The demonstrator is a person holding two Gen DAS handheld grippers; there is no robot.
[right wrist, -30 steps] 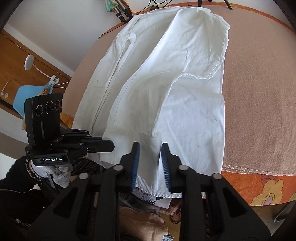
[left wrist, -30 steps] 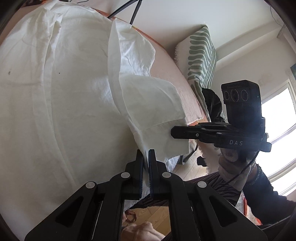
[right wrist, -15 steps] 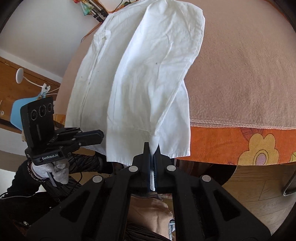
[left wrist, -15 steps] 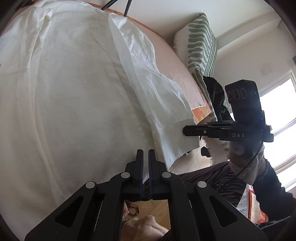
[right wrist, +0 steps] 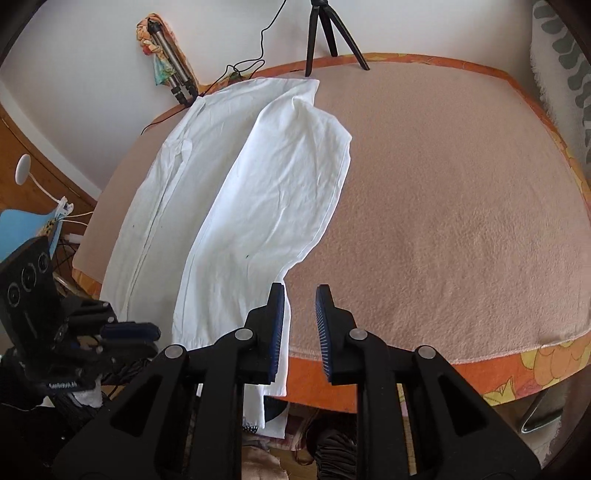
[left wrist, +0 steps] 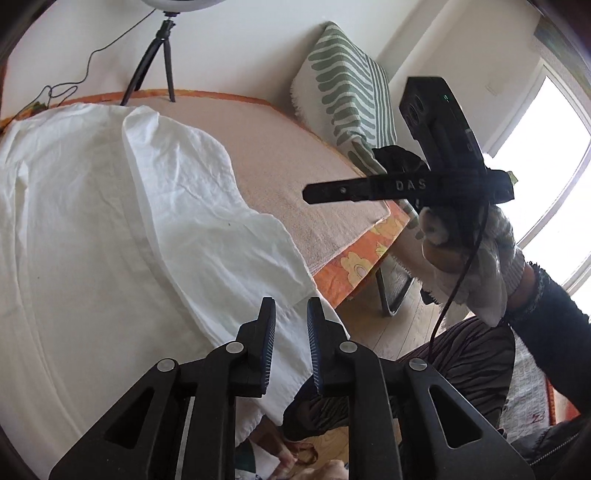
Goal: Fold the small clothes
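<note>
White cotton shirt (right wrist: 258, 206) lies flat on the tabletop (right wrist: 443, 221), which is covered by a peach fleece cloth with an orange floral border. One side panel is folded over the body, running from 12 o'clock to 6 o'clock in the right wrist view; the hem hangs over the near edge.

Right gripper (right wrist: 300, 325): jaws opening, a clear gap between the blue ribbed pads, nothing pressed between them. The shirt's edge lies just beside its 9 o'clock finger.

Left gripper (left wrist: 290, 339): jaws opening above the shirt's hem, nothing clamped.

Legible writing: "DAS" in pale capitals on the right gripper's body as seen from the left wrist view. A label on the left gripper is too blurred to read.

Black tripod (right wrist: 325, 33) stands at 12 o'clock. Green-and-white patterned cushion (left wrist: 347, 99) stands at 1 o'clock in the left wrist view. A gloved hand (left wrist: 469, 258) holds the right gripper.
</note>
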